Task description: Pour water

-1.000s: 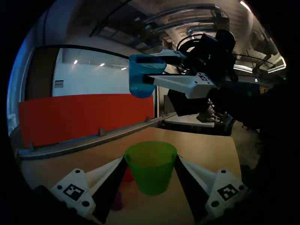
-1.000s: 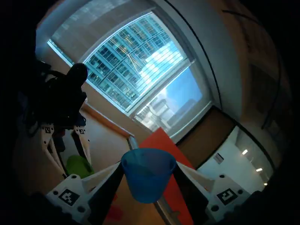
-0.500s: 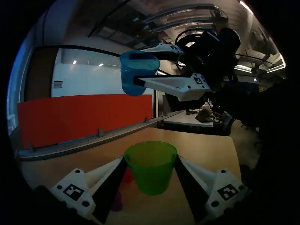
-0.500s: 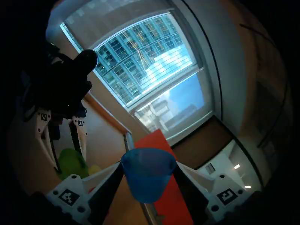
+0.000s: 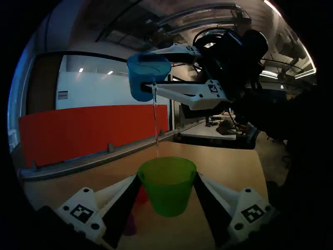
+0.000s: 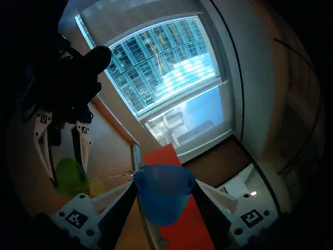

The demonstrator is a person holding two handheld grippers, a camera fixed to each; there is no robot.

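In the left gripper view my left gripper [image 5: 167,196] is shut on an upright green cup [image 5: 167,189] just above the wooden table [image 5: 224,162]. Above it my right gripper [image 5: 155,77] holds a blue cup [image 5: 145,79] tipped on its side. A thin stream of water [image 5: 155,125] falls from the blue cup's rim into the green cup. In the right gripper view the right gripper [image 6: 164,196] is shut on the blue cup [image 6: 163,191], and water leaves its rim toward the green cup [image 6: 70,177], held by the left gripper [image 6: 64,158] at the left.
An orange panel [image 5: 91,127] and a metal rail [image 5: 104,152] run along the table's far edge. A small red thing [image 5: 142,194] and a purple one [image 5: 130,223] lie on the table under the green cup. A large window [image 6: 175,83] fills the wall. Desks stand beyond the table.
The right gripper has tipped the blue cup further and shifted it slightly left over the green cup. Water now streams out. The left gripper and green cup have stayed still.
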